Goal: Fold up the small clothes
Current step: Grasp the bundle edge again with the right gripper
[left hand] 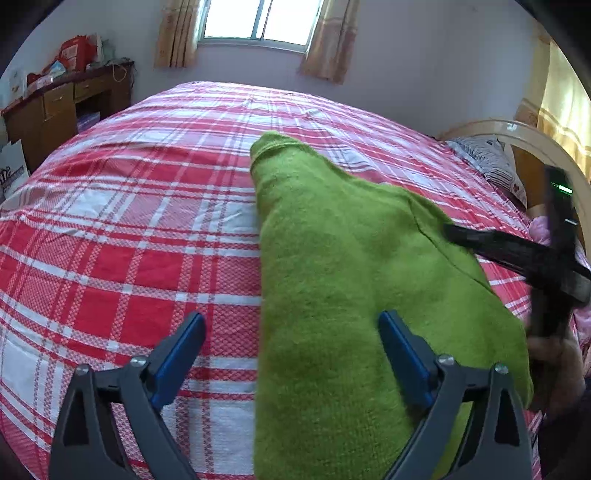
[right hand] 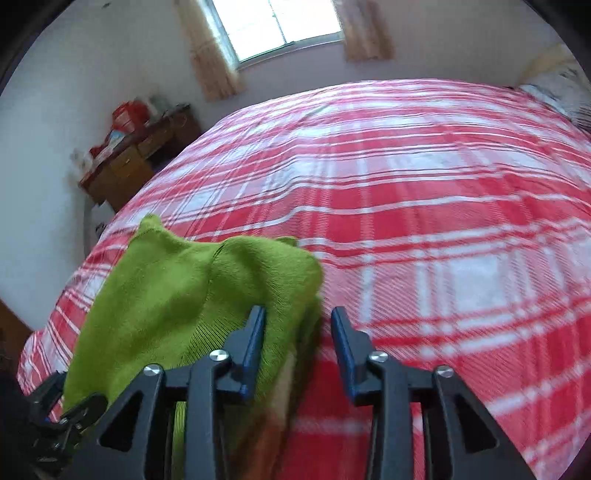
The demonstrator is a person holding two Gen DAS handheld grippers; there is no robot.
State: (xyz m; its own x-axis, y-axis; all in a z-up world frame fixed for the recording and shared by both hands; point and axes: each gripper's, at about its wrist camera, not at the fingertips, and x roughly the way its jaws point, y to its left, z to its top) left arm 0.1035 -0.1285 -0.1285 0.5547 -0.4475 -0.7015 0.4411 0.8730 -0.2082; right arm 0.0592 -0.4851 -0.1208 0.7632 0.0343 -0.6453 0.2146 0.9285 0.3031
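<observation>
A green knitted garment (left hand: 351, 266) lies lengthwise on the red plaid bed sheet (left hand: 129, 221), with one narrow end pointing away toward the window. My left gripper (left hand: 291, 328) is open wide over its near part. The garment's left edge runs between the fingers, and the right finger rests above the knit. My right gripper (right hand: 299, 325) stands partly open at the right edge of the garment (right hand: 177, 295); that edge lies in the gap and the pads do not press on it. In the left wrist view one dark finger (left hand: 469, 236) of the right gripper reaches over the garment's right side.
A wooden desk (left hand: 62, 107) with red bags stands at the far left by the wall. A curved headboard (left hand: 517, 133) and a patterned pillow (left hand: 487, 158) are at the right. A person's hand (left hand: 554, 365) holds the right gripper. A curtained window (left hand: 258, 22) is behind the bed.
</observation>
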